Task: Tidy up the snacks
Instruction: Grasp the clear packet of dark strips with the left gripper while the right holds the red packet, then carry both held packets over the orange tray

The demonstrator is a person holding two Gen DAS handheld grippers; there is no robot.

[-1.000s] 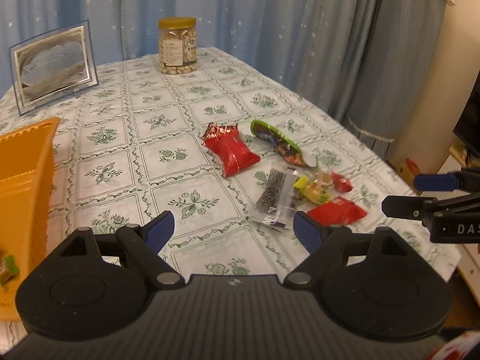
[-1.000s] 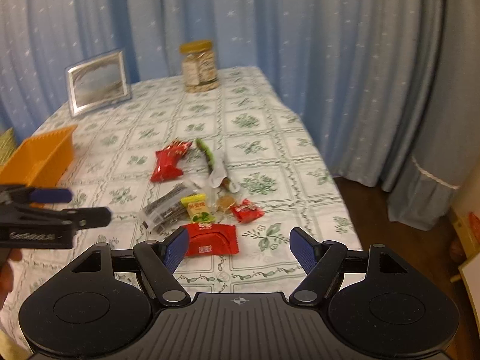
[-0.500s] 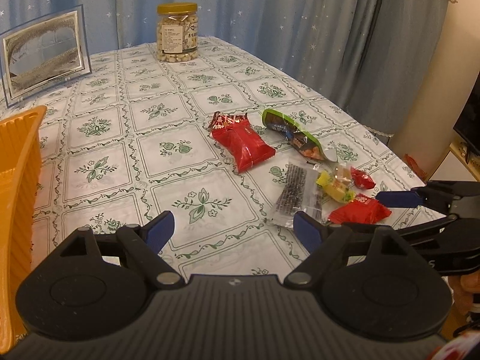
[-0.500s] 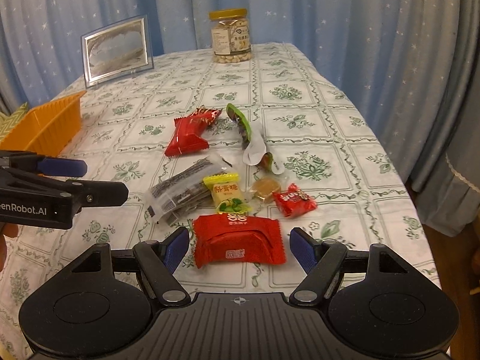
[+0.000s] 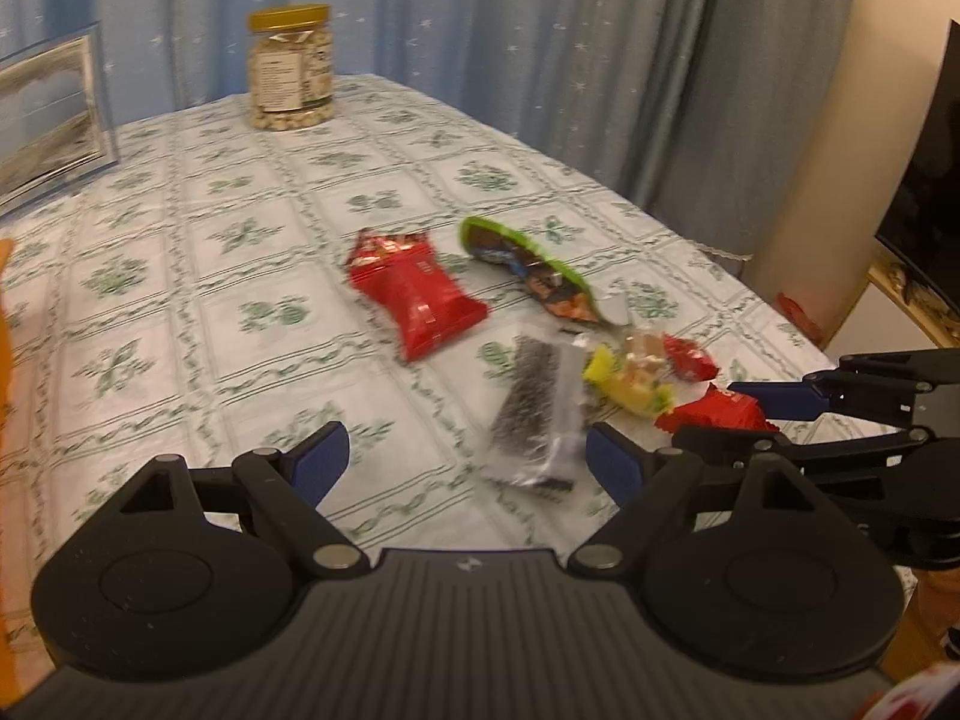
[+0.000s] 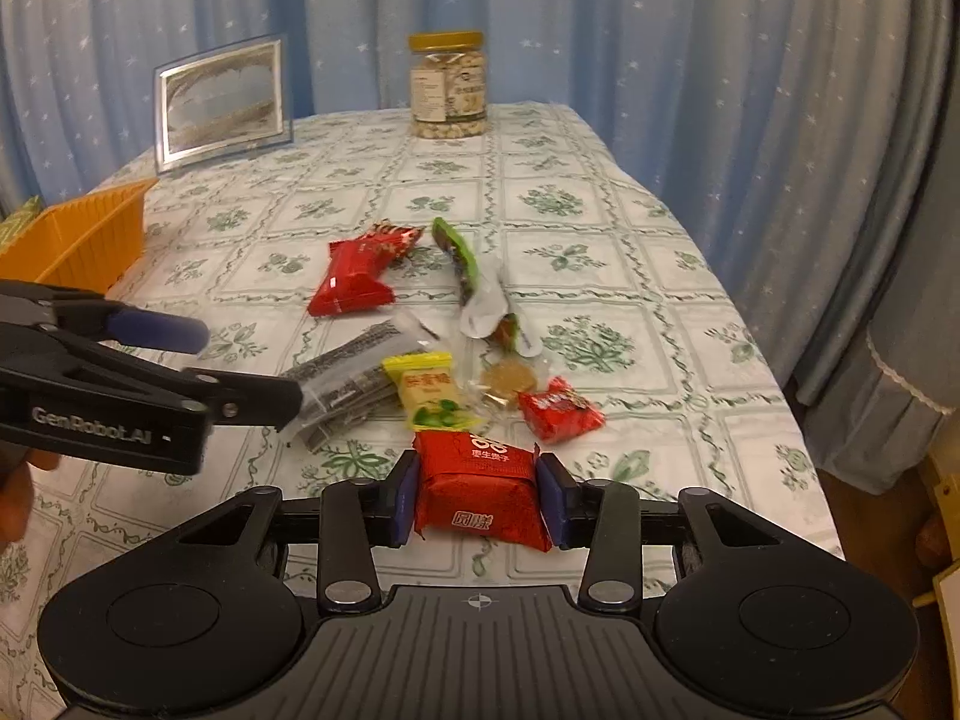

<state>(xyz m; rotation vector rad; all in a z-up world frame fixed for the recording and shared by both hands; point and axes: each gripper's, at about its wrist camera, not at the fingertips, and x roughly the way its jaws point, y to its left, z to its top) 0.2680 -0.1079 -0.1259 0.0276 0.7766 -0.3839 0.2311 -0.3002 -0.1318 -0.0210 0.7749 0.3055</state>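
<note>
Several snack packets lie on the patterned tablecloth (image 6: 576, 198). My right gripper (image 6: 480, 501) is shut on a red square packet (image 6: 480, 495), its pads pressing both sides; the packet also shows in the left wrist view (image 5: 714, 411). My left gripper (image 5: 465, 459) is open and empty, just short of a clear packet of dark sticks (image 5: 534, 414), which also shows in the right wrist view (image 6: 348, 369). Nearby lie a large red packet (image 6: 354, 276), a green packet (image 6: 462, 264), a yellow packet (image 6: 429, 390), a clear-wrapped sweet (image 6: 507, 378) and a small red packet (image 6: 558, 408).
An orange basket (image 6: 78, 240) stands at the table's left. A picture frame (image 6: 222, 99) and a yellow-lidded jar of nuts (image 6: 447, 87) stand at the far end. Blue curtains hang behind. The table's right edge drops to the floor.
My right gripper moved forward and closed on the red square packet. My left gripper moved right and forward, nearer the dark-stick packet; the basket has nearly left its view.
</note>
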